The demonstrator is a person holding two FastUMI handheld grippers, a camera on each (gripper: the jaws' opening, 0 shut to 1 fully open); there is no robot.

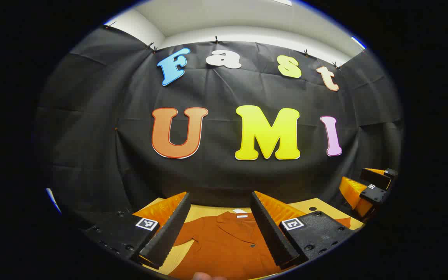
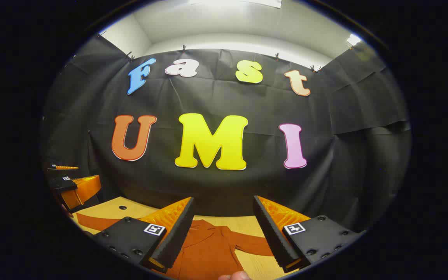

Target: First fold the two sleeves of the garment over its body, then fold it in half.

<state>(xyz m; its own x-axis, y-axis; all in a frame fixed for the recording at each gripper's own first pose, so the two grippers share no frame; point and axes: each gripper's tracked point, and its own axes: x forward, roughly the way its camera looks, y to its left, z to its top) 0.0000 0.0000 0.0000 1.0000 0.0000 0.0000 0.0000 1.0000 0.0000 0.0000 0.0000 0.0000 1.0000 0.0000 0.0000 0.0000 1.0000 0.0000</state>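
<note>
A rust-orange collared shirt (image 1: 224,241) lies flat on the wooden table, collar (image 1: 237,217) toward the far wall. My left gripper (image 1: 220,194) hovers above it, open, with nothing between its fingers. In the right gripper view the shirt (image 2: 208,251) spreads below my right gripper (image 2: 223,199), which is also open and empty. One sleeve (image 2: 255,245) stretches out to the right and the other sleeve (image 2: 91,222) to the left, both lying on the table. Each gripper also appears in the other's view: the right gripper (image 1: 364,182) at the far right, the left gripper (image 2: 78,177) at the far left.
The light wooden table (image 2: 109,210) ends at the black cloth wall just behind the shirt. A small dark hole (image 2: 122,207) marks the tabletop near its back edge. A fingertip (image 2: 237,276) of the holding hand shows at the bottom edge.
</note>
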